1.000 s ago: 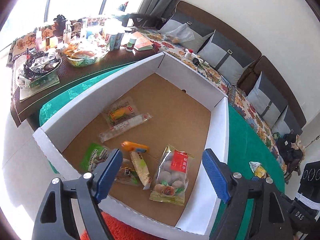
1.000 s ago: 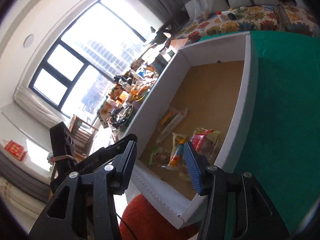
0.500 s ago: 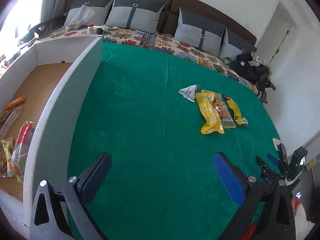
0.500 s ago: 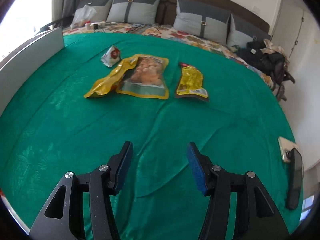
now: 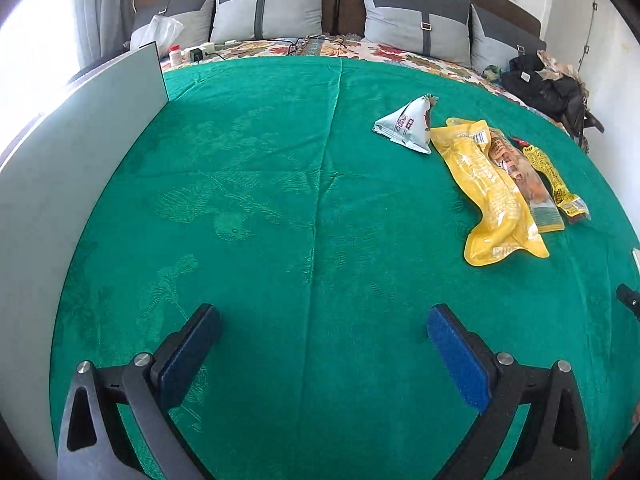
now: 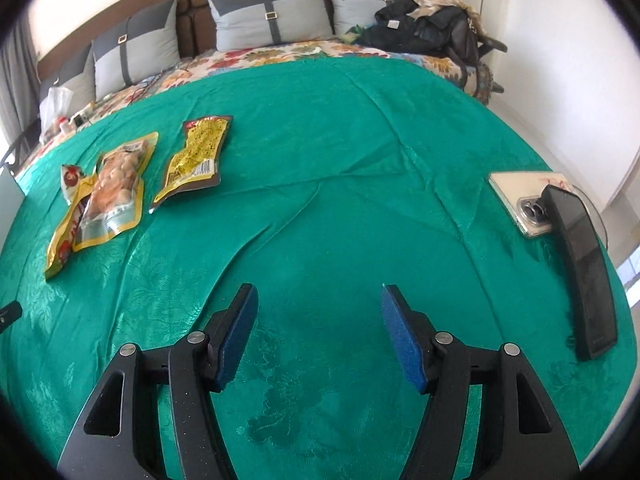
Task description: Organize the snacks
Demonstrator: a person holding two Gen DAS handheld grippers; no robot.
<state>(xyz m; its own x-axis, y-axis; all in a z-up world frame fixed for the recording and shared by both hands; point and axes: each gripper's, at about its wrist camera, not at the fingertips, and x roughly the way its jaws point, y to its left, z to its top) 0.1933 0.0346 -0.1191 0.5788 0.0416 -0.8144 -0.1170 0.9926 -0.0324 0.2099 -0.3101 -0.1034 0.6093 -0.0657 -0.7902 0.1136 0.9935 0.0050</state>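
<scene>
At nine o'clock in the left wrist view stands the white cardboard wall of the snack box, on the green patterned bedspread. The left gripper hovers empty over bare cloth, jaws spread wide. At one to two o'clock lie the remaining snacks, touching one another: a white triangular foil pouch, a long yellow plastic packet, a clear-fronted pouch of brown snacks partly under it, and a narrow yellow-and-brown sachet farthest right. The right gripper also hangs empty with jaws apart, the snacks at ten o'clock in its view; a phone and black remote lie at three. This looks like the reach for the next snack: advance, then close on one packet's edge. A second ago both cameras looked into the box; now they face the bed.
</scene>
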